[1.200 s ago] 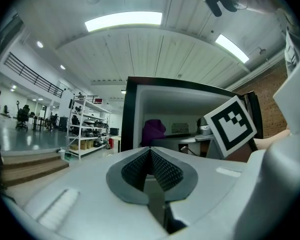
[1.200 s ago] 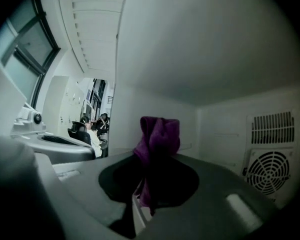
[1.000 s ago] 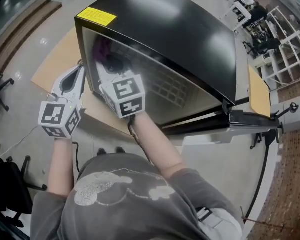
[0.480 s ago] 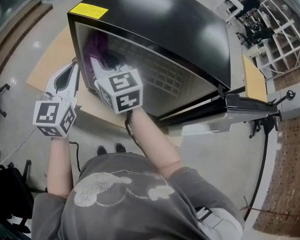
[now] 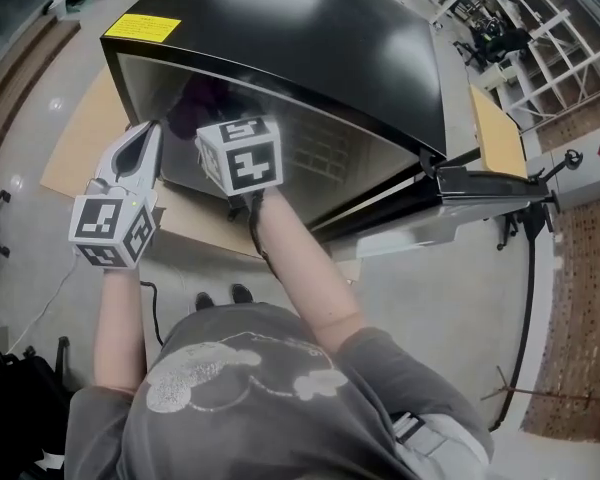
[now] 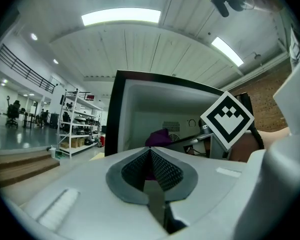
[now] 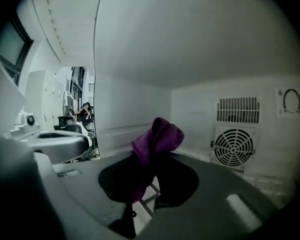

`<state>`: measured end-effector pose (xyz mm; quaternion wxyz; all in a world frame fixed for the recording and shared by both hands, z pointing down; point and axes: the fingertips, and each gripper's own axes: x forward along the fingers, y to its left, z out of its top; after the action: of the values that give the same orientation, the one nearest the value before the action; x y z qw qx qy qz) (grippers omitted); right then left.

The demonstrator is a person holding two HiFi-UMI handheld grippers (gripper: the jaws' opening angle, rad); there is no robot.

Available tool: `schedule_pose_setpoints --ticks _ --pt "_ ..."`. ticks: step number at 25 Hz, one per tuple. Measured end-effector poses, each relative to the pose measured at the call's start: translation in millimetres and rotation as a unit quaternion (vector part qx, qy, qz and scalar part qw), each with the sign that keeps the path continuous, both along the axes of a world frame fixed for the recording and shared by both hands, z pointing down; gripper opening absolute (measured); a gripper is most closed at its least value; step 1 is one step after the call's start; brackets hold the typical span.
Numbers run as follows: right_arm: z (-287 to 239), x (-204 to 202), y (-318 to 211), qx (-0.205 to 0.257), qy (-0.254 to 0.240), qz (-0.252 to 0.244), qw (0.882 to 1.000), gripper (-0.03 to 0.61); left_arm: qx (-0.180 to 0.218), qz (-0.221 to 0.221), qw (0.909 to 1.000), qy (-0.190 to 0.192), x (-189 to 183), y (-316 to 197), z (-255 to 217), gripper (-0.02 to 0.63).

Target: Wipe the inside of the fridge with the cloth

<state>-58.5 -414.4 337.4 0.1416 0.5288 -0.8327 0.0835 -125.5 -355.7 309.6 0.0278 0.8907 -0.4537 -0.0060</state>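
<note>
Fridge (image 5: 310, 38): open, inside pale and bare. Cloth (image 7: 157, 139), purple: pinched between the jaws of the right gripper (image 7: 146, 170) inside the fridge, short of the back wall's fan grille (image 7: 233, 147), pressed to no surface as far as shows. Left gripper (image 6: 150, 156): jaws together, empty, just outside the fridge's front edge. Wiping is judged barely started, with the walls and floor yet to do.

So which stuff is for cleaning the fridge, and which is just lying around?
For the job: fridge, purple cloth, right gripper shut on it.
Just around: left gripper, white shelves, wooden board under the fridge.
</note>
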Motion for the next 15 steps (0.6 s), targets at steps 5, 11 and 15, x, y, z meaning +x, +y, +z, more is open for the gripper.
schedule_pose_setpoints --ticks 5,11,15 --pt "5.3 37.6 11.6 -0.011 0.026 0.042 0.999 0.041 -0.001 0.032 0.9995 -0.002 25.4 1.1 2.4 0.018" --pt "7.0 86.2 33.0 -0.017 0.02 0.108 0.994 0.041 0.0 0.079 0.9968 -0.003 60.7 3.6 3.2 0.018" --pt "6.5 115.1 46.0 -0.014 0.024 0.15 0.988 0.041 0.0 0.111 0.9938 -0.001 83.5 5.6 2.7 0.018"
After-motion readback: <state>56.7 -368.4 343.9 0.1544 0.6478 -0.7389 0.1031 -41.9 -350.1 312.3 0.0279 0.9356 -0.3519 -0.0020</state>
